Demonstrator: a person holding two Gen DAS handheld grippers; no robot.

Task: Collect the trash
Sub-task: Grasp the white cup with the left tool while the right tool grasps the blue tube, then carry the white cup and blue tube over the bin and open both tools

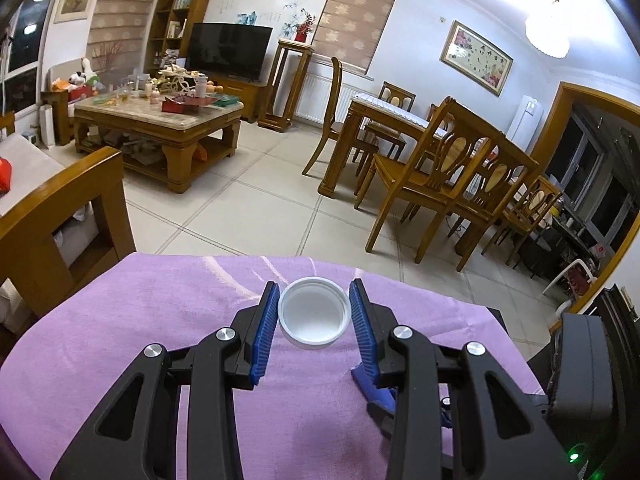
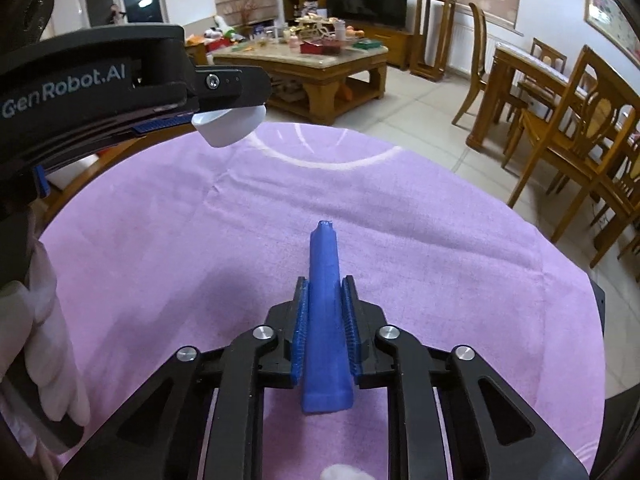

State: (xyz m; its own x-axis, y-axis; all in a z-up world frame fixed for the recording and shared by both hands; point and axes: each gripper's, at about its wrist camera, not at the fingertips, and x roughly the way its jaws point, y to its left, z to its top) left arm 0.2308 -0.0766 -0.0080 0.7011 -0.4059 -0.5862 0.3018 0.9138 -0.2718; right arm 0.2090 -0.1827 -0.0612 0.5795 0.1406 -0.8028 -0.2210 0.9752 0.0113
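A living and dining room with pale floor tiles, a wooden coffee table (image 1: 160, 120) crowded with small items, a dark television (image 1: 228, 50) and wooden dining chairs (image 1: 440, 184) forms the background. In front lies a round table covered with a purple cloth (image 2: 440, 240).

The left gripper (image 1: 314, 306) is lifted above the cloth. Its blue pads sit partly closed against the two sides of a white plastic lid (image 1: 314, 312), shallow and round, its hollow side facing the camera. In the right wrist view the same lid (image 2: 230, 124) hangs tilted at the tip of that gripper, clear of the cloth, near the table's far left edge. A hand in a white glove (image 2: 44, 340) holds the tool's handle.

The right gripper (image 2: 326, 312) points steeply down at the cloth. Its pads are nearly closed on a blue plastic piece (image 2: 324, 300), long and tapering. The piece's long axis runs straight forward along the fingers, narrow end sticking out well past the tips, wide end back between the finger bases. Whether it rests on the cloth or is lifted cannot be told.

So both pieces of trash appear to be gripped, one per hand. No bin shows in either view, so the coming carry probably depends on finding one.
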